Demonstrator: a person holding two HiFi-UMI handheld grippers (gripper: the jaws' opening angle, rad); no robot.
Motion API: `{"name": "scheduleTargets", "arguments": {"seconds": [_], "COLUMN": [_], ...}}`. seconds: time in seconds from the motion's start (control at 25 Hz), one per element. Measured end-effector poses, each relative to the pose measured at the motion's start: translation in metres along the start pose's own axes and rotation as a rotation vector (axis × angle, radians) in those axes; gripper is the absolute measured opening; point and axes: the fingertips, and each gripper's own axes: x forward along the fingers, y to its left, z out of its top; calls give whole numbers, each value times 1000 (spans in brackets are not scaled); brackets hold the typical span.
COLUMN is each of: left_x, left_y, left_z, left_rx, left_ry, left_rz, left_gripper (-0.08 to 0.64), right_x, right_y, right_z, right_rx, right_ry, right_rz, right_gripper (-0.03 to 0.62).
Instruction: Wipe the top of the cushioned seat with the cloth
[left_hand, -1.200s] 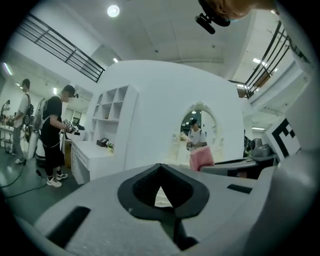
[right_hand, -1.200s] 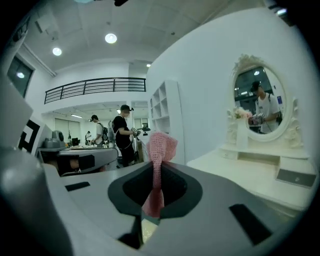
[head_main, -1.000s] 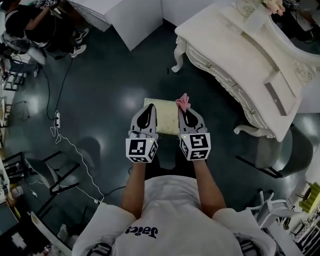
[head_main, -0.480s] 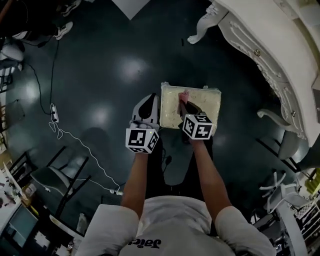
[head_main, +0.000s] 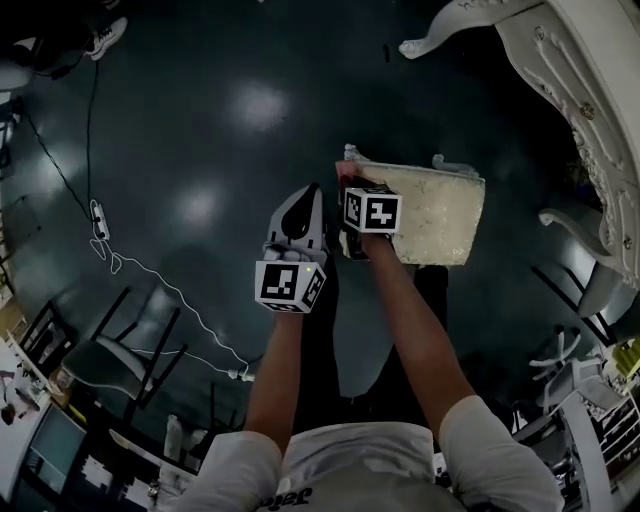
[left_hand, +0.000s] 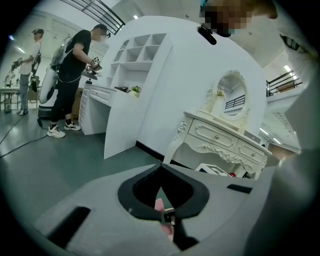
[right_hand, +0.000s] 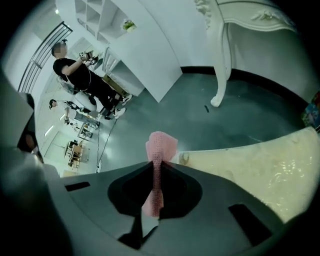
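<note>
The cloth (right_hand: 161, 142), pinched by a thin fold in the right gripper (right_hand: 155, 167) (left gripper (head_main: 310, 192) shut, idle), could be dragged out by the seat (right_hand: 260, 170).

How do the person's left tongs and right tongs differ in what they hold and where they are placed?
The right tongs are shut on a pink textured cloth; the left tongs are shut on nothing. The right tongs reach over a corner of the cream cushioned seat; the left tongs sit beside the seat, above the dark glossy floor. Both pairs are closed.
</note>
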Motion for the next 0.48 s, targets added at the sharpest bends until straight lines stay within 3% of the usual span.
{"name": "scheduleTargets", "arguments": {"seconds": [0.2, 0.48], "left_x": [-3, 12], "left_y": [5, -26], "left_z": [-14, -26], "left_rx": [-11, 2], "left_ry": [19, 40], "left_rz": [8, -21], "left_gripper": [9, 9], "right_x": [15, -14], "right_y": [-18, -50], "right_z": [-8, 3], "right_rx": [15, 54], "right_ry": [67, 26], "right_rz": [-62, -46], "right_gripper": [21, 21]}}
